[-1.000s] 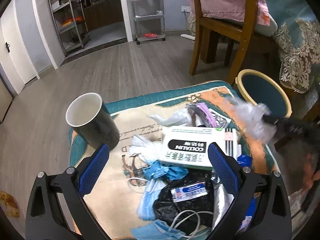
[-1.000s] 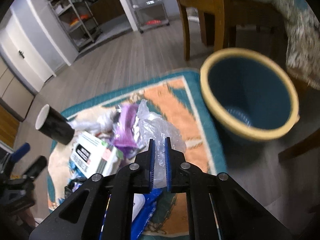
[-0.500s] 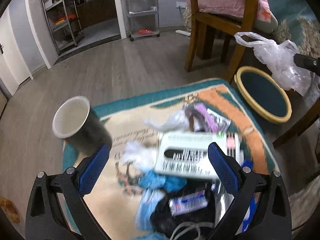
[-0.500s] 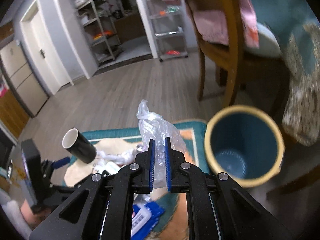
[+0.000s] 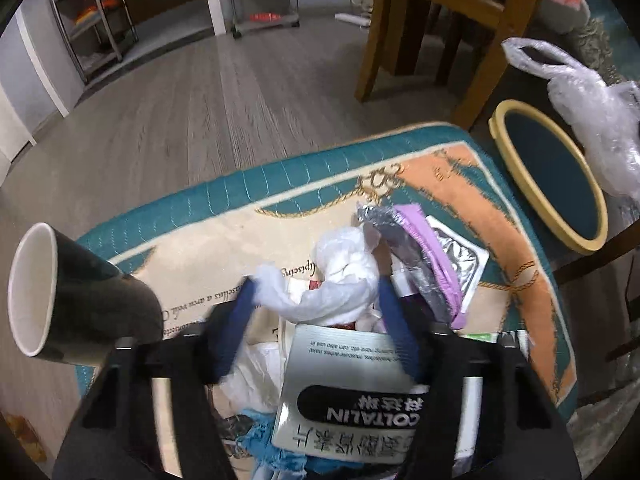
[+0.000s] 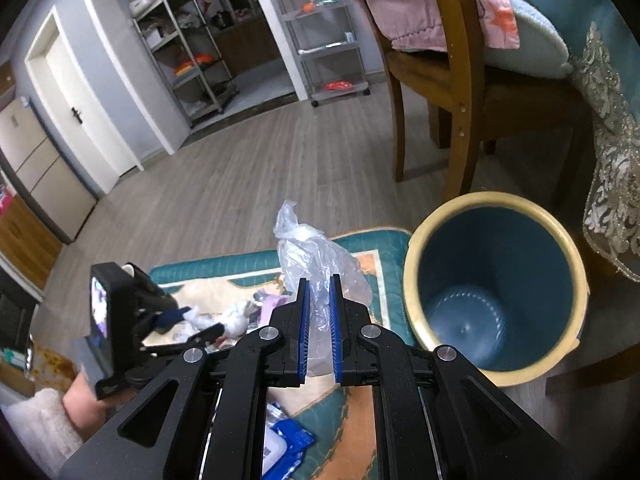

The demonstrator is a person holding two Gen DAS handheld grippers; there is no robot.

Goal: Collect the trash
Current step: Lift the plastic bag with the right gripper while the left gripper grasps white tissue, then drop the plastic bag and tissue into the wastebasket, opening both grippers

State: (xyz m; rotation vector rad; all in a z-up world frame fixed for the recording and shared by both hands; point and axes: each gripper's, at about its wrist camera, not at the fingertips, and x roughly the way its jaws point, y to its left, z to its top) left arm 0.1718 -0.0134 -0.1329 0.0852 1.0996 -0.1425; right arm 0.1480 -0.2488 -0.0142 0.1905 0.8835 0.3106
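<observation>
Your two grippers: right gripper (image 6: 319, 322) clamps one bag (image 6: 320, 260) beside one bin (image 6: 496, 292); left gripper (image 5: 316, 300) straddles one tissue (image 5: 340, 280), fingers apart; only its view shows the cup (image 5: 76, 292).

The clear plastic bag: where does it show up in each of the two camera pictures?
Left wrist view: the clear plastic bag hangs at the far right edge, just above the blue bin.
Right wrist view: it sits in the centre, between the blue pads of the right hand-held gripper, left of the bin.
Shared landmark: the yellow-rimmed blue bin beside the teal rug.
</observation>
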